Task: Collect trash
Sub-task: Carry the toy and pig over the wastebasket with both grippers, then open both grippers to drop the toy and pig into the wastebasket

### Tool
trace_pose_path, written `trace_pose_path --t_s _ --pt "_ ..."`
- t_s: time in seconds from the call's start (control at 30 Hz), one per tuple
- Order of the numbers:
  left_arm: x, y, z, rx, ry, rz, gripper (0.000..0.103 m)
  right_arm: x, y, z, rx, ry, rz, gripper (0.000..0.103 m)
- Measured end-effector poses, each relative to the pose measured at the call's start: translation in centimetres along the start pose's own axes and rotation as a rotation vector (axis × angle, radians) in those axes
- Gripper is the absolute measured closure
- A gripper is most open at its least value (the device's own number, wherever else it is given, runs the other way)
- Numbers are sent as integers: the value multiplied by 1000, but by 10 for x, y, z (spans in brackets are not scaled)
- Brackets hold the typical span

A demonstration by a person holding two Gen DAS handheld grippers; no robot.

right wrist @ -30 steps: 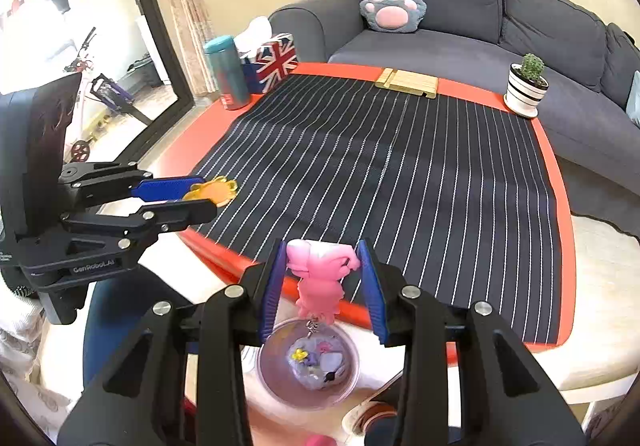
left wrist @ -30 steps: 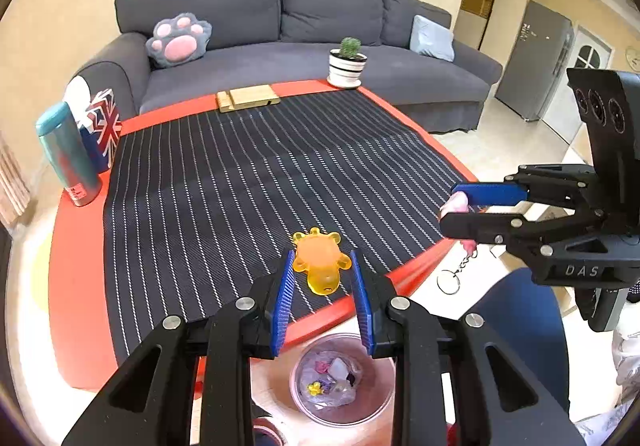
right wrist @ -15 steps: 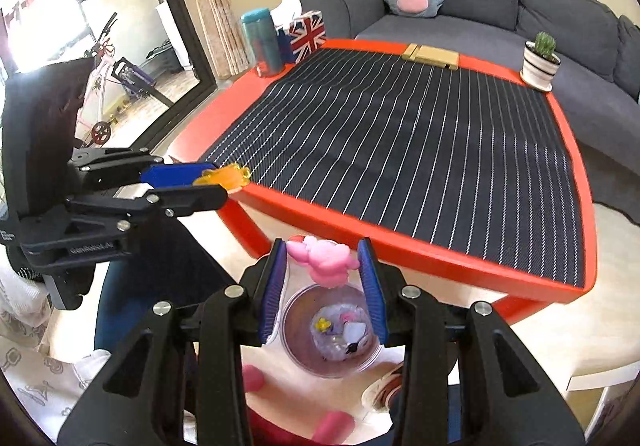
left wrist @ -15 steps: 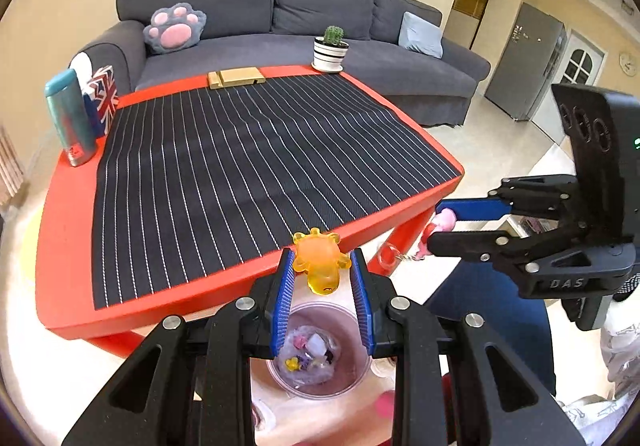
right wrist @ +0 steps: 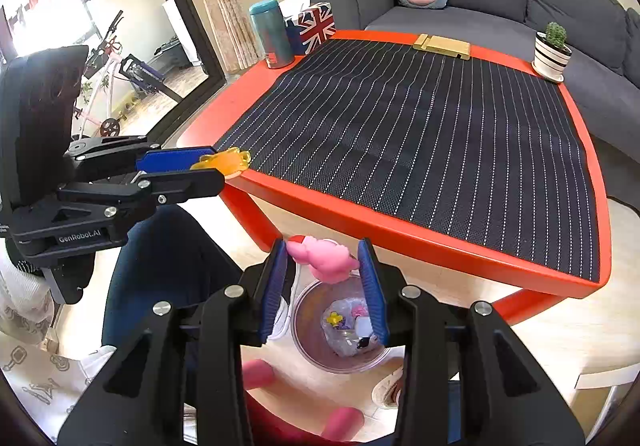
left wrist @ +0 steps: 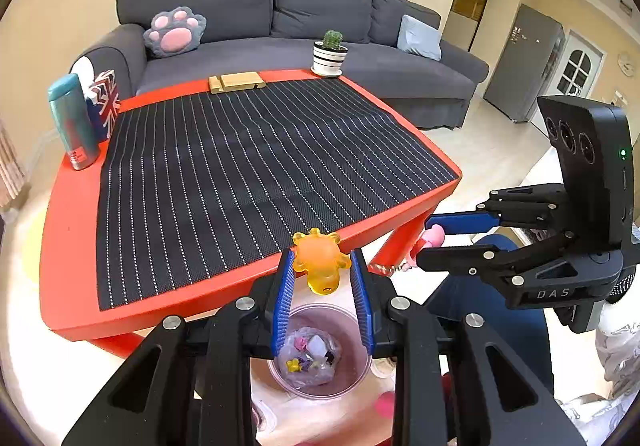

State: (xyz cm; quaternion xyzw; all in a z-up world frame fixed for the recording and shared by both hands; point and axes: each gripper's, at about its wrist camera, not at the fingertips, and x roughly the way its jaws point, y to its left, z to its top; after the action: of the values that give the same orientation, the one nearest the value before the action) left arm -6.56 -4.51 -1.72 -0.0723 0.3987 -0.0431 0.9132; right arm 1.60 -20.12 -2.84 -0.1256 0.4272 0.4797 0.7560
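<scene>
We've got the orange toy [left wrist: 320, 260] pinched between the left gripper [left wrist: 322, 282] pads near the tips, clamped on its flanks, its rounded end hanging down between the jaws. It looks like translucent soft rubber or gel: light, squashy, probably a bit tacky, so unlikely to slip; not fragile. Flank grip across the body is the right hold, since the stubby limbs would likely just bend.

The pink toy [right wrist: 326, 258] sits at the right gripper [right wrist: 324, 266] tips, pads against both its sides, clenched on it. It looks matte, soft, light. From the left wrist view a small metal chain [left wrist: 390, 268] dangles off it; we judge that could snag on a jaw at release.

Below both jaw pairs, framed in the gap, is the trash bin [left wrist: 352, 326], bag-lined with small bits already inside. Beyond the tips: the red table [left wrist: 72, 246] edge with its striped mat [left wrist: 240, 174]; the sofa [left wrist: 280, 26] is further out.
</scene>
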Motion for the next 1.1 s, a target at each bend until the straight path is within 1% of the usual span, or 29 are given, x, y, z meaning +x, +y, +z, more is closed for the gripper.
trace_pose_path --t_s 0.03,0.07,0.1,0.13,0.17,0.23,0.47,1.1 --pt "0 0 0 2 0 1 75 -1 -1 0 3 -3 -2 63" --pt "0 0 1 2 0 0 75 -1 -2 1 7 -7 -4 52" --pt "0 -1 0 2 1 0 75 -2 -4 1 14 -16 -9 44" --pt "1 -1 0 2 2 0 75 -4 -6 0 26 -28 -15 30" --pt "1 -1 -1 3 3 -1 75 -5 -7 0 33 -33 -17 21" --pt "1 -1 -1 4 7 -1 75 -6 -10 0 43 -35 -27 15" --pt "2 -5 -4 16 22 -10 75 -6 -15 -1 65 -32 -37 12" --pt "12 -10 -2 49 48 -43 75 -18 -20 -4 77 -54 -58 12"
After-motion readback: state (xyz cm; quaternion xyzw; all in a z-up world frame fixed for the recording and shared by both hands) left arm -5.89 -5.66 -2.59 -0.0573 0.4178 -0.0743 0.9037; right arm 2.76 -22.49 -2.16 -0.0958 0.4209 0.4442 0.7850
